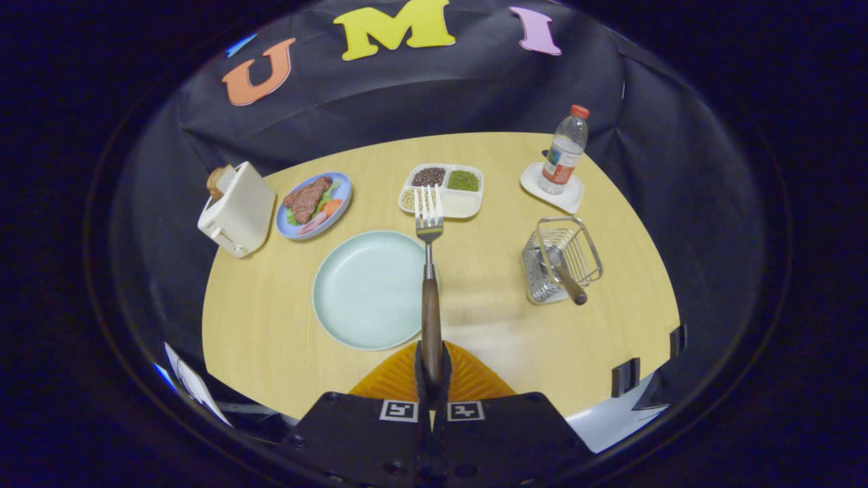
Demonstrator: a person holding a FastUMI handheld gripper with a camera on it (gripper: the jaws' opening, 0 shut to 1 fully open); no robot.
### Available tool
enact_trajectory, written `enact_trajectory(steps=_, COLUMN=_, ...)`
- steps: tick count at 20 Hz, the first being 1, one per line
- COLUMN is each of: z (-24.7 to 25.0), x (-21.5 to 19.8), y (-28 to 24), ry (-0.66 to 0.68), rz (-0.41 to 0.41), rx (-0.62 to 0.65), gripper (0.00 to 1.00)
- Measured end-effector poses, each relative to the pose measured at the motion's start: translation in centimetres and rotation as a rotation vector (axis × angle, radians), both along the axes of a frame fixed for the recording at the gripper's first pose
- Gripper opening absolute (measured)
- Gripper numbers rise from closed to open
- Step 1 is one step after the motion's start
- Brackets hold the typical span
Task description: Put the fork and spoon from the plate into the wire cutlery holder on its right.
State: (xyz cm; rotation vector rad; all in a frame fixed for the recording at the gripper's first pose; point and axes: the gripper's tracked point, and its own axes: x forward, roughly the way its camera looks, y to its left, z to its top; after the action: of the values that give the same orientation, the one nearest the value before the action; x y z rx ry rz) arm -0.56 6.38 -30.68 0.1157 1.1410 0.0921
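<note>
My gripper (432, 369) is shut on the fork (430, 271), gripping the lower end of its brown wooden handle. The fork points straight ahead, lifted above the table, with its metal tines over the far right rim of the pale green plate (359, 298). The plate looks bare. To the right of the plate stands the wire cutlery holder (542, 268). The spoon (568, 285) stands in it, its brown handle sticking out toward me.
Beyond the plate are a white toaster (237, 210) with bread, a blue dish of food (315, 203) and a white divided tray of beans (444, 190). A water bottle (564, 152) stands on a white coaster behind the holder. The round wooden table (271, 325) ends close to me.
</note>
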Motion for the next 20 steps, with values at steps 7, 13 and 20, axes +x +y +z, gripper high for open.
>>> enact_trajectory(steps=7, z=0.4, x=0.1, y=-5.8, ry=-0.021, rz=-0.019, rx=-0.026, gripper=0.01)
enact_trajectory(steps=13, z=-1.3, x=-1.5, y=-9.9, ry=0.055, rz=-0.06, rx=-0.002, gripper=0.01)
enact_trajectory(steps=20, z=-3.5, x=-1.8, y=-13.0, ry=0.125, rz=-0.105, rx=0.016, gripper=0.01)
